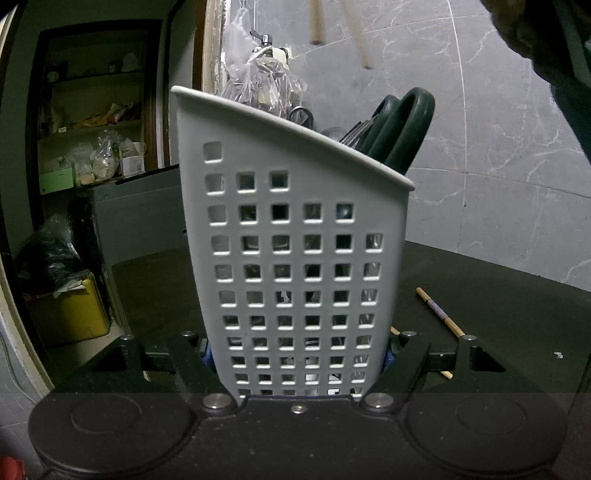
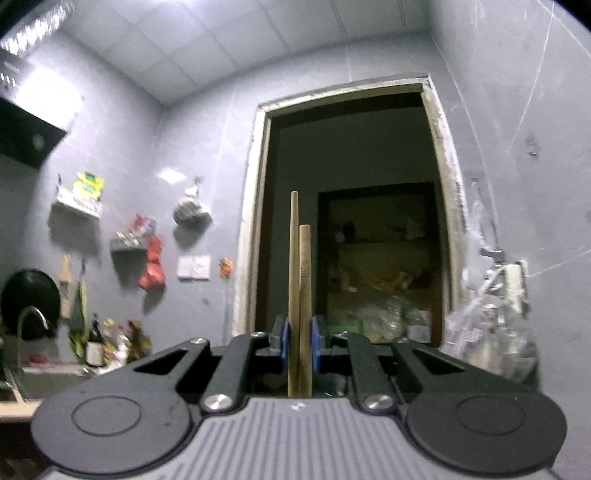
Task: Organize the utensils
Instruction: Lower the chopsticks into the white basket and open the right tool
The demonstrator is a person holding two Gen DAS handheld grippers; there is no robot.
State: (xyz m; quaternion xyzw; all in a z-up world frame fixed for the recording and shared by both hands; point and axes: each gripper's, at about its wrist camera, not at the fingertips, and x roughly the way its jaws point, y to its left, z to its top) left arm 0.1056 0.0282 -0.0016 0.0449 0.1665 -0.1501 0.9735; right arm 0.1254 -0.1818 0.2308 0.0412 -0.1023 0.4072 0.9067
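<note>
My left gripper (image 1: 297,360) is shut on a white perforated utensil holder (image 1: 295,266) that stands upright on the dark table (image 1: 498,314). Dark green scissor handles (image 1: 400,129) and metal utensils stick out of its top. My right gripper (image 2: 300,341) is shut on a pair of wooden chopsticks (image 2: 300,295) and holds them upright in the air. Their lower ends show blurred at the top of the left wrist view (image 1: 340,33), above the holder. A single chopstick (image 1: 439,312) lies on the table right of the holder.
A grey marble-tiled wall (image 1: 498,147) stands behind the table. A plastic bag (image 1: 262,81) hangs by the doorway (image 2: 354,221). A pantry shelf (image 1: 92,129) and a yellow box (image 1: 74,314) are at the left. A sink and bottles (image 2: 96,347) are at the far left.
</note>
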